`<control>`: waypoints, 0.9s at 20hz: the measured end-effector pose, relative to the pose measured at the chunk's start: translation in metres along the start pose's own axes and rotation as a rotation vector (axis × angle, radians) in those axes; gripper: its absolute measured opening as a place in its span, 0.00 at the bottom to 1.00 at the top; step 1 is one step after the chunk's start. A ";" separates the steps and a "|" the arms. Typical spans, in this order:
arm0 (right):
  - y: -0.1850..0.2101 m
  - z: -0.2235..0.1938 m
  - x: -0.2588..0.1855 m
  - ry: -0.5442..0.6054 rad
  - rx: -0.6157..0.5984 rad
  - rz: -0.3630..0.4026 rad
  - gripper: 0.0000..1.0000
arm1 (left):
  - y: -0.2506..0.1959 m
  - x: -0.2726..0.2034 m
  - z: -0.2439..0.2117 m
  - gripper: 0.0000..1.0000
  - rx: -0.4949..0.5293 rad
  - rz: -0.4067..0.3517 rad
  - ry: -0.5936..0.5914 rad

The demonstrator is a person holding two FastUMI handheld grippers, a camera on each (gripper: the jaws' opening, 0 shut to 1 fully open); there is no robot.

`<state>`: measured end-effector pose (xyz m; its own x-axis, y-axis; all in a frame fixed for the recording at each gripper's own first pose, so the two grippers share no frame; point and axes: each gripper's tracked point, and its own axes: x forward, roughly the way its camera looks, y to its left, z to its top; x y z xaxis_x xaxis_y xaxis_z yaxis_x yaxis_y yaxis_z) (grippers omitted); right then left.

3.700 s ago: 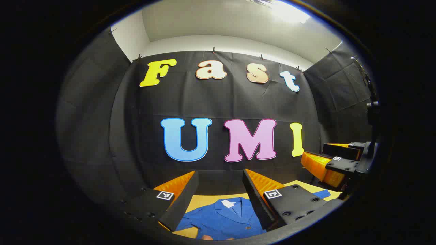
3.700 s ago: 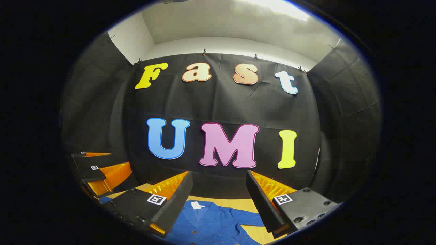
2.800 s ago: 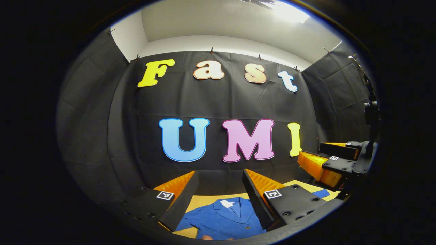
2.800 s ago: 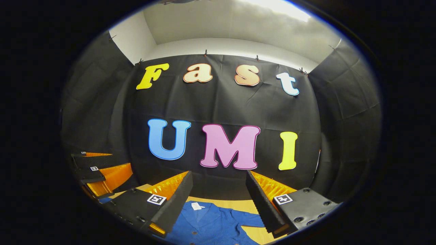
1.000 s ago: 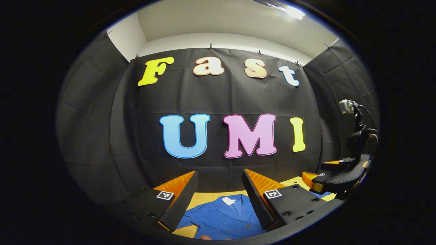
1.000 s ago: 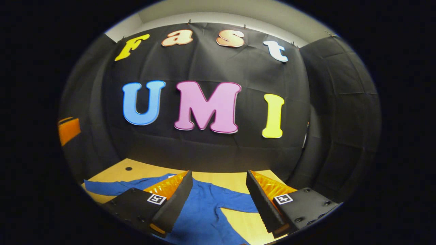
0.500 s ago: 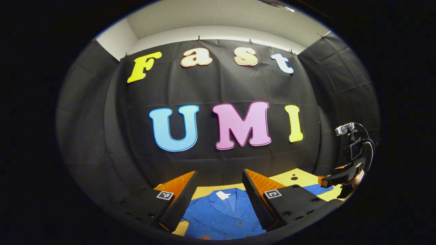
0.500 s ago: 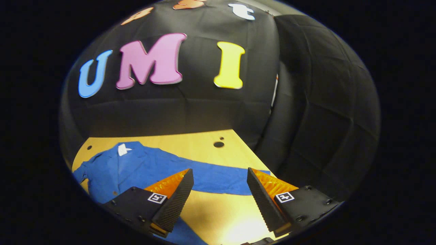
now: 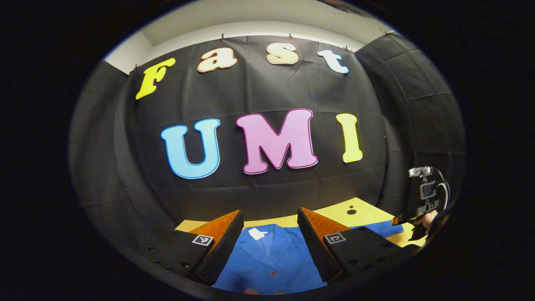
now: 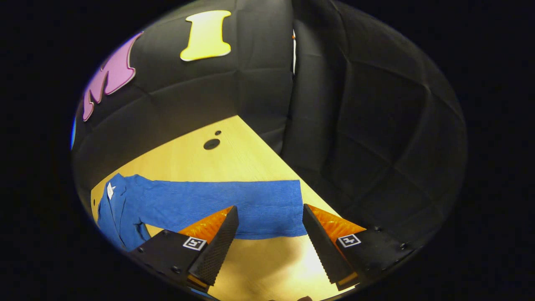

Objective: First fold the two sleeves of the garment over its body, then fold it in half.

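A blue button-up garment (image 9: pixel 276 261) lies flat on the yellow wooden table (image 9: pixel 338 211), collar with a white tag toward the back wall. My left gripper (image 9: pixel 269 240) hovers open above its collar and chest. In the right gripper view one long blue sleeve (image 10: pixel 234 200) stretches out to the right across the table (image 10: pixel 234 159). My right gripper (image 10: pixel 269 234) is open just above the sleeve's cuff end, with the cuff showing between its fingers. The right gripper (image 9: pixel 403 219) also appears far right in the left gripper view, held by a hand, low over the sleeve end (image 9: pixel 386 229).
Two dark holes (image 10: pixel 211 144) are set in the tabletop near the back wall. The table's right edge (image 10: pixel 292 173) runs close to the cuff, against the black cloth wall. Bare wood lies in front of the sleeve (image 10: pixel 271 267).
My right gripper has tilted down and swung right, from facing the wall to hovering over the sleeve's cuff. My left gripper has tilted down a little over the collar.
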<state>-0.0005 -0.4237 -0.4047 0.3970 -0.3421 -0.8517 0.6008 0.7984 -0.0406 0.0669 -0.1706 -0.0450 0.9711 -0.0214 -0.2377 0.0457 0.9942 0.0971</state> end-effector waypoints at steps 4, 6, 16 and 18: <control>-0.019 -0.034 0.044 0.162 0.008 -0.044 0.99 | -0.022 0.007 0.007 0.81 0.021 -0.012 -0.002; -0.023 -0.023 0.053 0.135 0.025 -0.066 0.98 | -0.027 0.010 0.004 0.81 0.015 -0.012 0.008; -0.006 -0.024 0.056 0.190 0.091 -0.058 0.44 | -0.023 0.013 0.006 0.81 -0.015 0.001 -0.008; -0.005 -0.022 0.056 0.211 0.123 -0.057 0.22 | -0.019 0.010 0.006 0.81 -0.022 0.005 -0.015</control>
<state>0.0038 -0.4357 -0.4639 0.2141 -0.2629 -0.9408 0.7029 0.7102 -0.0385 0.0776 -0.1907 -0.0436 0.9747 -0.0178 -0.2228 0.0359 0.9964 0.0774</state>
